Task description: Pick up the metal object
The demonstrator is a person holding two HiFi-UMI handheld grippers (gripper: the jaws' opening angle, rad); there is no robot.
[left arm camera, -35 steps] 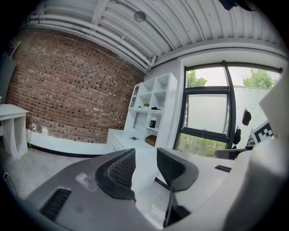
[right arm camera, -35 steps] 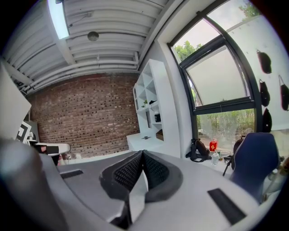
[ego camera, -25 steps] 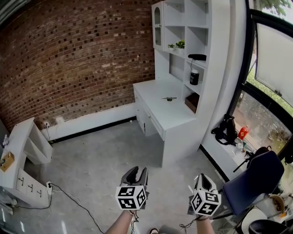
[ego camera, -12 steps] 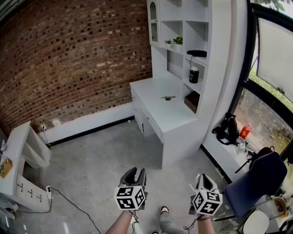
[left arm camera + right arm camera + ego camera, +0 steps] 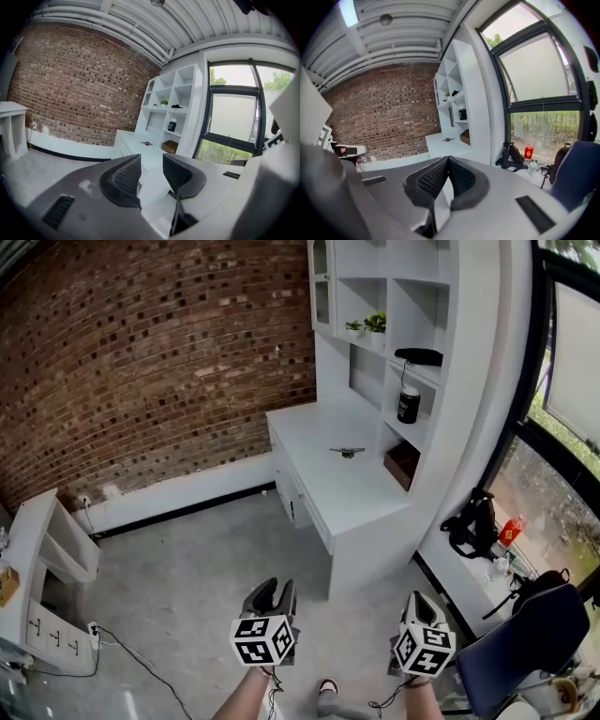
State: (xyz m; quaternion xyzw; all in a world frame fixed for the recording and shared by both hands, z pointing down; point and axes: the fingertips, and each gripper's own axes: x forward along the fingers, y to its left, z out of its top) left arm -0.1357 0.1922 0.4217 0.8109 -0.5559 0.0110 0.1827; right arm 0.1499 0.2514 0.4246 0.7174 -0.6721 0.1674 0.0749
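One metal object, one white desk, two tongs (left tongs, right tongs), one black jar

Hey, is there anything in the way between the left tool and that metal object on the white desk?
Nothing visible does. The metal object lies in the open on the white desk, and only open floor lies between it and the left tool, whose jaws stand apart.

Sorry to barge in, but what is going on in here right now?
A person holding two grippers stands on the floor, some way short of the white desk. The small metal object lies on the desk top, untouched. The left gripper is open and empty; the right gripper is shut on nothing.
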